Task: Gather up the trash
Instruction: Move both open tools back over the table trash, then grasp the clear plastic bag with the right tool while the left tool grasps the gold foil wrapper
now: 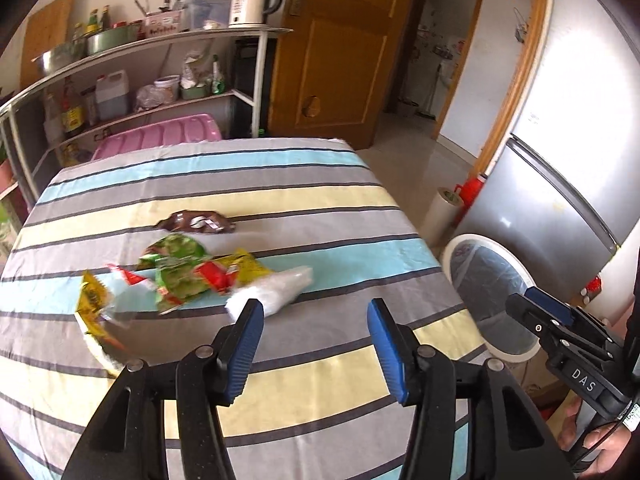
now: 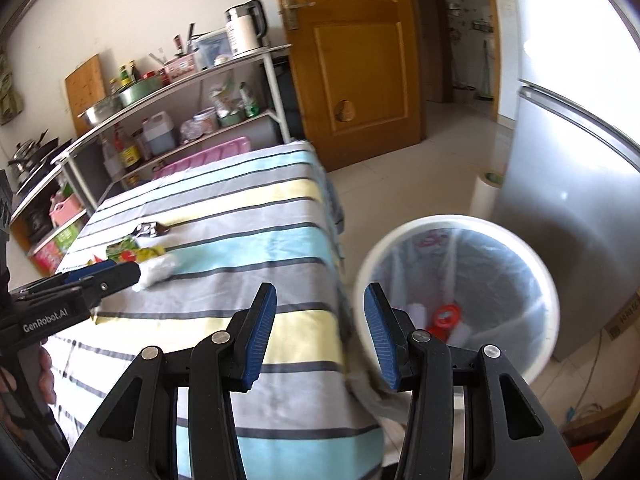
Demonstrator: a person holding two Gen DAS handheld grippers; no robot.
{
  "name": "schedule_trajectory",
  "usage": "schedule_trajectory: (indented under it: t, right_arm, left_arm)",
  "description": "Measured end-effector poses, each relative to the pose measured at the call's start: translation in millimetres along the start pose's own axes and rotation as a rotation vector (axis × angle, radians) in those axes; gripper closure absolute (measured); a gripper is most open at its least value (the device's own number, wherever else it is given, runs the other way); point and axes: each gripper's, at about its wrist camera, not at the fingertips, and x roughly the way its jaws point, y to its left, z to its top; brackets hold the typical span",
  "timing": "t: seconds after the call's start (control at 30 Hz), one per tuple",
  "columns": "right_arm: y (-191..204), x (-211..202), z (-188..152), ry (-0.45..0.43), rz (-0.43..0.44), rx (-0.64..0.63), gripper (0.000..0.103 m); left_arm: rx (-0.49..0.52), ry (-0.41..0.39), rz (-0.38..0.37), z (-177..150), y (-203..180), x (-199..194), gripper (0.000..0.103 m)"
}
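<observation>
White wrapper (image 1: 276, 290) beyond left gripper (image 1: 316, 312)

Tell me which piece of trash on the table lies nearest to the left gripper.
The crumpled white plastic bag, just beyond the left gripper. The green wrapper, yellow wrapper and brown wrapper lie farther away.

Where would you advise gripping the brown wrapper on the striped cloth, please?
Take the brown wrapper by its raised, crumpled middle, coming from above with the jaws across its narrow width. It lies flattish and apart from the green wrapper, so there is probably room for the fingers.
</observation>
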Motion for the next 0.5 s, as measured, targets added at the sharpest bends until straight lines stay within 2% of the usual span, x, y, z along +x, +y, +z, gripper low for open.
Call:
schedule_trajectory:
  t: [0.17,0.33,0.5]
  right_arm:
    - [40,21,0,0.032,0.055,-0.045,0.053]
    - [76,40,1,0.058,0.099,-0.088,0.052]
    - [104,59,4,0.09,0.132,-0.111,0.052]
  left_arm:
    - [-0.123,-0.005,0.071,-9,66,-13,0.049]
    - [-0.201,0.004,0.141,-22,113,-21,0.049]
    - [-0.252,0.032,0.143,-34,141,-22,0.048]
